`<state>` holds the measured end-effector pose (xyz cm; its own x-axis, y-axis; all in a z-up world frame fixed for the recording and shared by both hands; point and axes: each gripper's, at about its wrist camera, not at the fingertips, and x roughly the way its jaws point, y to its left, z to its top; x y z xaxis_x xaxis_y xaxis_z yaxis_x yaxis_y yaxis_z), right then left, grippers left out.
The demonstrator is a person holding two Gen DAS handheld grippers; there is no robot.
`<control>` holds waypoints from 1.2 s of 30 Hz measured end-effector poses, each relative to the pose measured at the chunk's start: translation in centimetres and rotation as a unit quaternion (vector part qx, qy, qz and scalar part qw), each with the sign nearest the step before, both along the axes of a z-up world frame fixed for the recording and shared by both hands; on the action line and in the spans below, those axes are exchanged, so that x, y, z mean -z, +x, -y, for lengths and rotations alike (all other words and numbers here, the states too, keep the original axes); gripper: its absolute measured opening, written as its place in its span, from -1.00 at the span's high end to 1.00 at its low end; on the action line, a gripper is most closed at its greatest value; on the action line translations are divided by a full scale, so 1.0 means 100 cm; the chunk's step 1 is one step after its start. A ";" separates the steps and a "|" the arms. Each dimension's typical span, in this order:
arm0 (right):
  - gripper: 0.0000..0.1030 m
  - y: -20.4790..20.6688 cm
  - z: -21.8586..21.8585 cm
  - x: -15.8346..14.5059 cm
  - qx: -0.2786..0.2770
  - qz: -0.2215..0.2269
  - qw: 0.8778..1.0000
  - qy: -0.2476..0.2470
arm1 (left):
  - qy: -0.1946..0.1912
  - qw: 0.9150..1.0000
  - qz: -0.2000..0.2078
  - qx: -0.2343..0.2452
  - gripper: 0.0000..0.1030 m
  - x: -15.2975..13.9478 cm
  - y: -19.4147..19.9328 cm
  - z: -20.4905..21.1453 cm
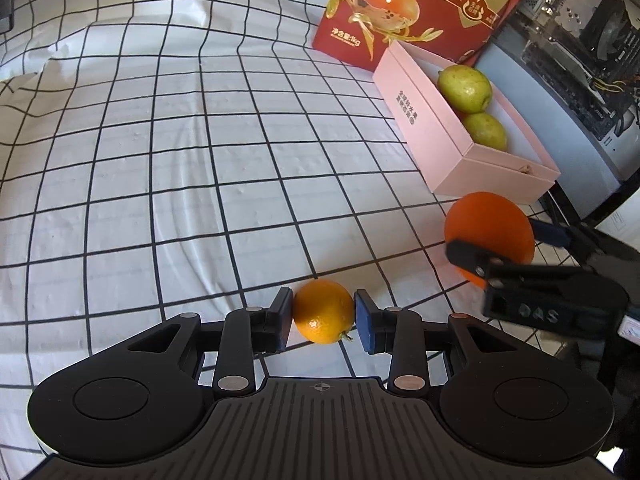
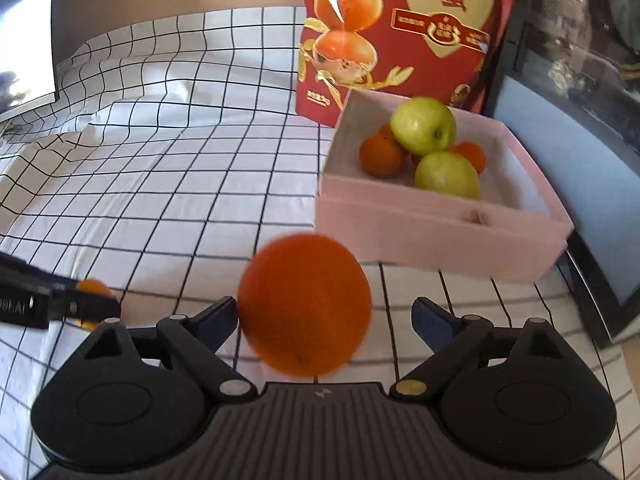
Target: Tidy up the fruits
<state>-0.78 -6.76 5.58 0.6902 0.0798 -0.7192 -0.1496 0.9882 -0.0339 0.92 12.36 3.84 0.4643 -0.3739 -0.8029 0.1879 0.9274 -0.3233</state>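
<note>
My left gripper point(image 1: 323, 312) is clamped on a small orange point(image 1: 323, 312), both blue pads touching its sides, stem nub pointing down toward 5 o'clock. It sits just over the white grid-checked cloth point(image 1: 160, 160). In the right wrist view the same tongs show at 9 o'clock with a sliver of that orange behind the finger.

My right gripper point(image 2: 324, 312) has its jaws spread wide. A big orange point(image 2: 304, 306) sits between them; the left pad touches or nearly touches it, while the right finger point(image 2: 434, 322) stands clear with a visible gap. The fruit is motion-blurred, so I cannot tell whether it's resting on the cloth or in the air. From the left wrist view the big orange is at 3 o'clock, one dark finger across its lower face, near the close end of the pink box point(image 1: 460, 160).

The pink box is open-topped, at 1–2 o'clock in both views. Inside: two green pears or apples point(image 2: 424, 124), can't tell which, one stacked higher, plus small oranges point(image 2: 380, 156) tucked beneath and behind them. A red fruit-printed bag point(image 2: 400, 20) stands upright right behind the box at 12–1 o'clock. A computer case point(image 1: 580, 40) with exposed boards is at 2 o'clock beyond the box.
</note>
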 end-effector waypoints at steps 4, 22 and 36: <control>-0.76 0.013 -0.006 -0.001 -0.006 0.003 1.000 -0.012 | -0.002 1.000 -0.003 -0.002 0.27 0.000 -0.002 -0.001; -0.72 -0.007 0.029 -0.016 0.038 0.020 0.998 0.038 | -0.010 1.000 -0.001 0.027 0.27 -0.005 0.000 0.017; -0.72 -0.012 0.027 -0.016 0.011 0.009 0.999 0.036 | 0.020 0.999 0.016 0.032 0.27 -0.010 -0.008 0.021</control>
<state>-1.99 -9.44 7.16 0.7052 0.1156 -0.6995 -0.1272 0.9912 0.0356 0.08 10.26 4.84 0.4662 -0.3726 -0.8024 0.2577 0.9248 -0.2798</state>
